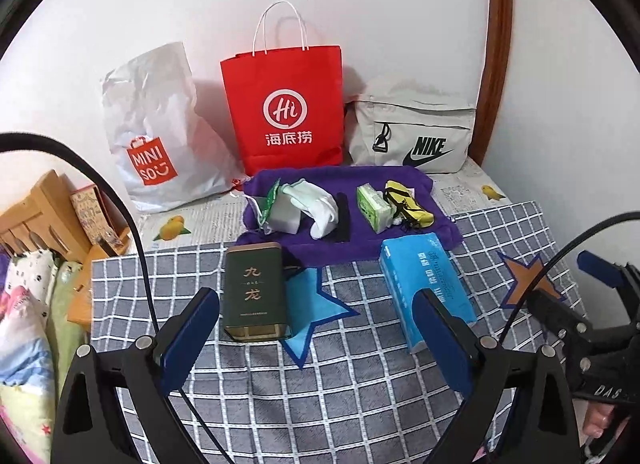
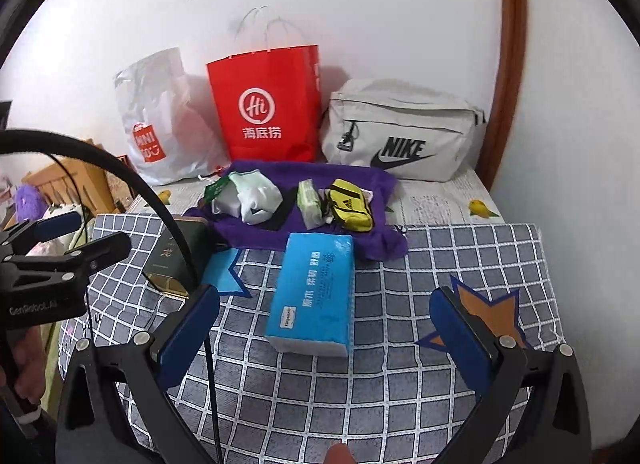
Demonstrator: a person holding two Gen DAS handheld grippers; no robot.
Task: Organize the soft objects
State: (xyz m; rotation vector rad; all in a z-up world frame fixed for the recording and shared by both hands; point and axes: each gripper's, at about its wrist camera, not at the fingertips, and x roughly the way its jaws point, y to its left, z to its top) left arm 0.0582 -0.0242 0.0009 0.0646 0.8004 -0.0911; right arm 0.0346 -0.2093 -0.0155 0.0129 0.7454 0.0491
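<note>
**Both grippers wide apart above the checked cloth, soft things waiting on the purple towel**

The left gripper (image 1: 316,332) hangs over the near part of the grey checked cloth (image 1: 360,392), its blue pads spread wide and holding nothing. Between them, a little farther off, a dark green tin (image 1: 255,291) lies flat on the cloth, partly over a blue star patch (image 1: 320,304). The right gripper (image 2: 324,328) is likewise spread wide and empty; the blue tissue pack (image 2: 314,292) lies on the cloth between its fingers, not touched by either pad. An orange star patch (image 2: 486,316) sits just behind the right-hand finger.

Farther away, a purple towel (image 1: 360,244) is spread on the counter, its near edge overlapping the checked cloth and touching the far end of the blue tissue pack. On the towel, from left to right, lie a green-edged packet (image 1: 267,204), a white sock (image 1: 320,210) bundled with white cloth, a black strip (image 1: 343,220), a green tissue pack (image 1: 374,208) and a yellow pouch (image 1: 408,206) with black straps.

Against the far wall stand three bags: a white Miniso bag (image 1: 156,132) on the left, a red paper bag (image 1: 284,104) in the middle and a grey Nike bag (image 1: 412,132) on the right, touching the red one.
</note>
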